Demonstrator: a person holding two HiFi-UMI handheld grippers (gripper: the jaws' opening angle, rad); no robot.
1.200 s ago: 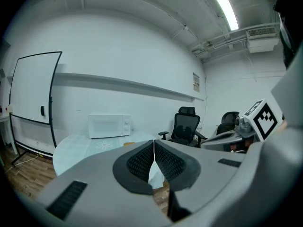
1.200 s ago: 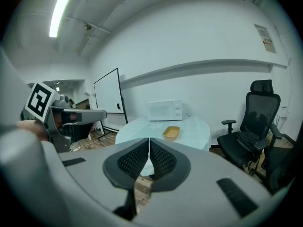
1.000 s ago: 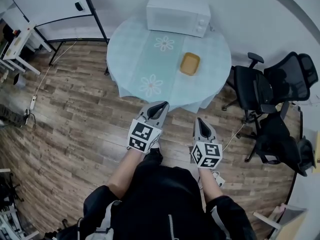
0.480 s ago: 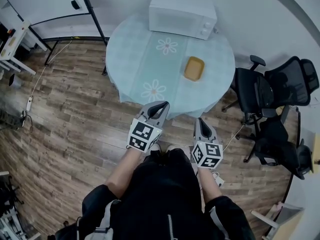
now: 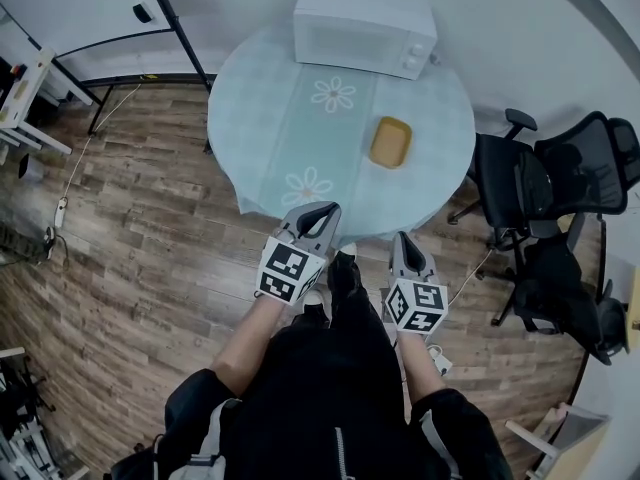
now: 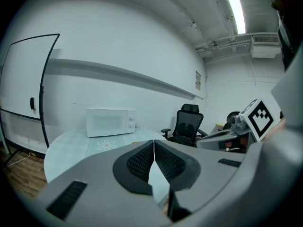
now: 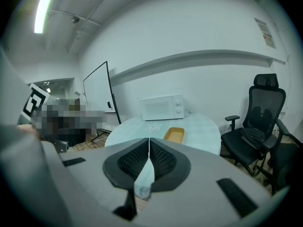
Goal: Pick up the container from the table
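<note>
The yellow container (image 5: 390,142), a shallow rectangular tray with rounded corners and a smooth, plastic-looking surface, sits on the right half of the round desk (image 5: 250,108), in front of the white microwave (image 5: 362,30) and well apart from both tools. The desk is draped in a pale cloth with a flower-printed strip (image 5: 322,118) running down the middle. The left tongs (image 5: 325,211) and right tongs (image 5: 400,238) are held low near the person's body, over the wood-plank floor (image 5: 150,238) at the desk's near edge, tips pointing toward it. This looks like an approach posture, with the reach not yet begun. Each pair has its ribbed black pads pressed together with nothing between them, so they must spread before any grasp. The right pair seems better placed, since the container lies on its side. Black mesh office chairs (image 5: 520,183) crowd the desk's right side.
</note>
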